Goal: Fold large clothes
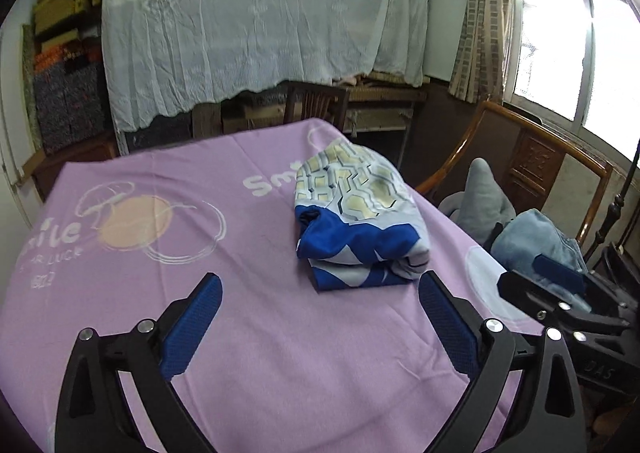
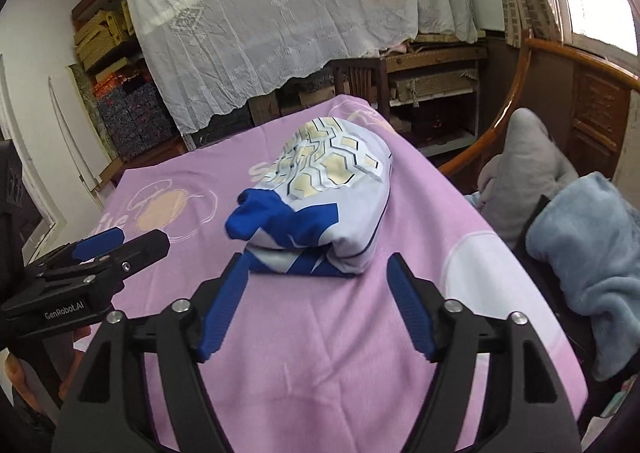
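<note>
A folded garment [image 1: 356, 217], white and blue with a yellow hexagon pattern, lies as a thick bundle on the pink blanket-covered table [image 1: 168, 237]; it also shows in the right wrist view [image 2: 320, 209]. My left gripper [image 1: 320, 289] is open and empty, just in front of and left of the bundle. My right gripper [image 2: 316, 269] is open and empty, its fingertips close to the bundle's near edge without gripping it. The left gripper shows in the right wrist view [image 2: 108, 245] at the left; the right gripper shows in the left wrist view [image 1: 552, 277] at the right.
A pile of grey and light blue clothes [image 2: 584, 237] lies on a wooden chair [image 2: 516, 93] to the right of the table. Behind the table stand a dark chair [image 1: 316, 101], shelves under a white lace cloth [image 1: 256, 21], and stacked boxes [image 1: 64, 13].
</note>
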`<action>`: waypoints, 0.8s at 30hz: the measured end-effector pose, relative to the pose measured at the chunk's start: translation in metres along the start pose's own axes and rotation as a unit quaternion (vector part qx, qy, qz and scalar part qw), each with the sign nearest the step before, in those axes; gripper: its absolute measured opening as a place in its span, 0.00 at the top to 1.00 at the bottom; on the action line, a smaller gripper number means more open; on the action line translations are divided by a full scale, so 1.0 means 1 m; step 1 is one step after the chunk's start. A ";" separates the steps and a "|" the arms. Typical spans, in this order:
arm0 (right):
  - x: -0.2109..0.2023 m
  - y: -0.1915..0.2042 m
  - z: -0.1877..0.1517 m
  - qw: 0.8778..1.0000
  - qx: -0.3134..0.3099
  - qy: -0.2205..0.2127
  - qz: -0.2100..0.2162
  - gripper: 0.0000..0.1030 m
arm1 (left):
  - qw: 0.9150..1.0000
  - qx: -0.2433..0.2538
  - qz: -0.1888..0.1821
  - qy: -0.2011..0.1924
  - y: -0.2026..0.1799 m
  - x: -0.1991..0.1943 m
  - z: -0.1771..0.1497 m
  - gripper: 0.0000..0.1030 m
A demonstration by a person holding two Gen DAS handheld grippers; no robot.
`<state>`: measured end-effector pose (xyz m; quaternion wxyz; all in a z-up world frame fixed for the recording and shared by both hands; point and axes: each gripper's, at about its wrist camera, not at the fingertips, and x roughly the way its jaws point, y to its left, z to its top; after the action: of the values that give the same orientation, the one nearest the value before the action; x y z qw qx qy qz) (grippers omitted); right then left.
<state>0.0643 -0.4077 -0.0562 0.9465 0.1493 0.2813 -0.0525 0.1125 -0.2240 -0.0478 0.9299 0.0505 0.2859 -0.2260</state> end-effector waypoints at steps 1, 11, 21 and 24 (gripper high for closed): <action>-0.012 0.004 -0.002 1.000 -0.005 -0.007 -0.002 0.24 | 1.000 0.006 0.006 -0.010 -0.004 -0.011 -0.003 0.04; -0.138 0.039 -0.020 0.991 -0.062 -0.115 -0.011 0.07 | 0.994 0.046 0.036 -0.095 -0.031 -0.099 -0.013 0.04; -0.146 0.031 -0.026 0.989 -0.037 -0.141 -0.004 0.05 | 0.993 0.069 0.063 -0.079 -0.038 -0.065 -0.019 0.03; -0.124 0.024 -0.025 0.991 -0.024 -0.128 -0.008 0.05 | 0.994 0.070 0.062 -0.061 -0.035 -0.041 -0.018 0.03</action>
<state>-0.0478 -0.3756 -0.0026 0.9775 0.1164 0.1605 -0.0716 0.0571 -0.2355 -0.0391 0.9520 0.1189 0.2084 -0.1899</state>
